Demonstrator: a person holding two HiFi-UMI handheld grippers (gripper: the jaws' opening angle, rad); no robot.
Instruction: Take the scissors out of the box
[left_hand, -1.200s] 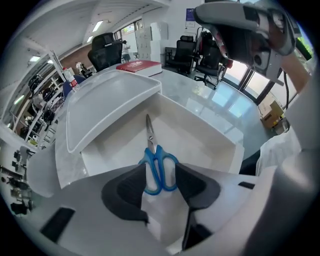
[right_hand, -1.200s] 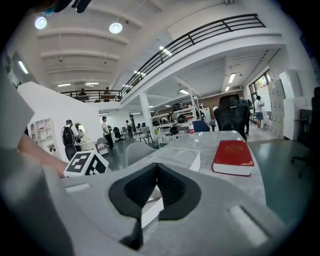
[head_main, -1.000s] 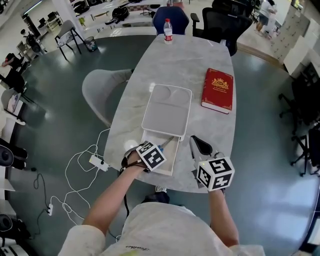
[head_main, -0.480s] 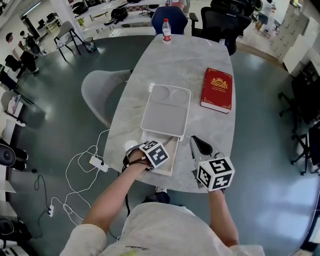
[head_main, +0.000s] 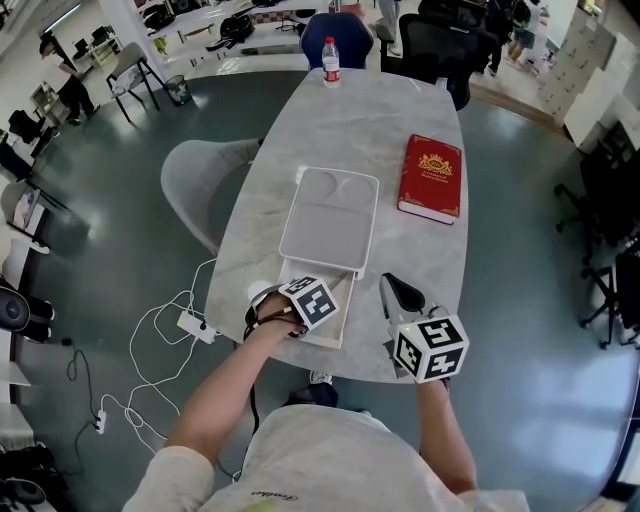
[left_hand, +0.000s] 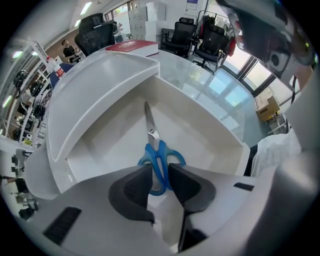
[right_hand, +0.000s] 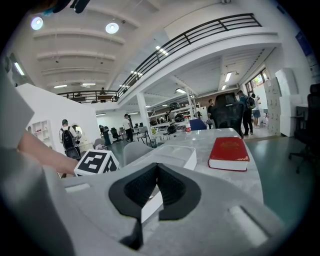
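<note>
Blue-handled scissors (left_hand: 156, 150) lie flat in the open white box (left_hand: 100, 70), blades pointing away from me. In the head view the box's tray (head_main: 338, 322) sticks out from under its white lid (head_main: 328, 215) at the table's near edge. My left gripper (head_main: 300, 312) points straight down into the tray. Its jaws (left_hand: 160, 172) are closing, with the scissors' handles between the dark pads; a small gap still shows at each pad. My right gripper (head_main: 400, 290) hovers to the right of the box, shut and empty (right_hand: 157, 170).
A red book (head_main: 432, 178) lies at the table's right side and a water bottle (head_main: 331, 62) stands at the far end. A grey chair (head_main: 205, 185) sits left of the table. White cables and a power strip (head_main: 190, 323) lie on the floor.
My left gripper's marker cube has shifted slightly further over the box tray. The right gripper has stayed where it was.
</note>
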